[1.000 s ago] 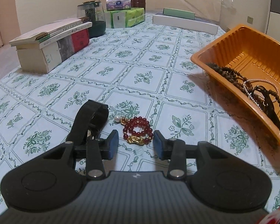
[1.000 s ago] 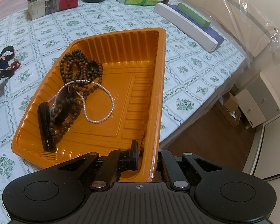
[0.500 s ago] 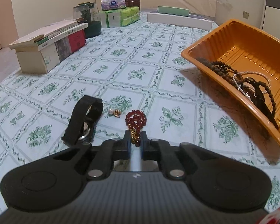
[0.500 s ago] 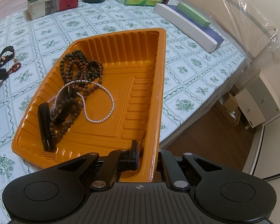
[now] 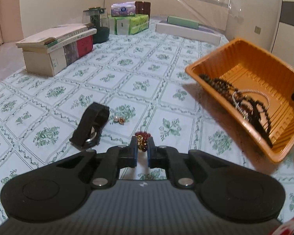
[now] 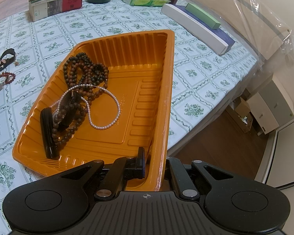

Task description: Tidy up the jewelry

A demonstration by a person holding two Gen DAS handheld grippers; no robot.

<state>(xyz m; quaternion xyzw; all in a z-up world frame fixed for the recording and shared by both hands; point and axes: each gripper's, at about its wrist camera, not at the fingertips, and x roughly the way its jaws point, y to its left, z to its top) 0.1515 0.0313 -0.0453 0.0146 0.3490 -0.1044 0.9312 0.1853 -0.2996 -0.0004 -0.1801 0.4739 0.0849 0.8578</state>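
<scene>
Left gripper [image 5: 141, 150], jaws narrowed onto the red bead bracelet [image 5: 142, 141], holds it above the tablecloth [image 5: 127, 82]; right gripper [image 6: 154, 165] clamps the orange tray [image 6: 167, 90] by its rim, tilted. To finish well: carry the bracelet over the rim, release low beside the pearl necklace [image 6: 100, 105]; the watch [image 5: 91, 126] and earring [image 5: 119, 119] remain on the cloth.
</scene>
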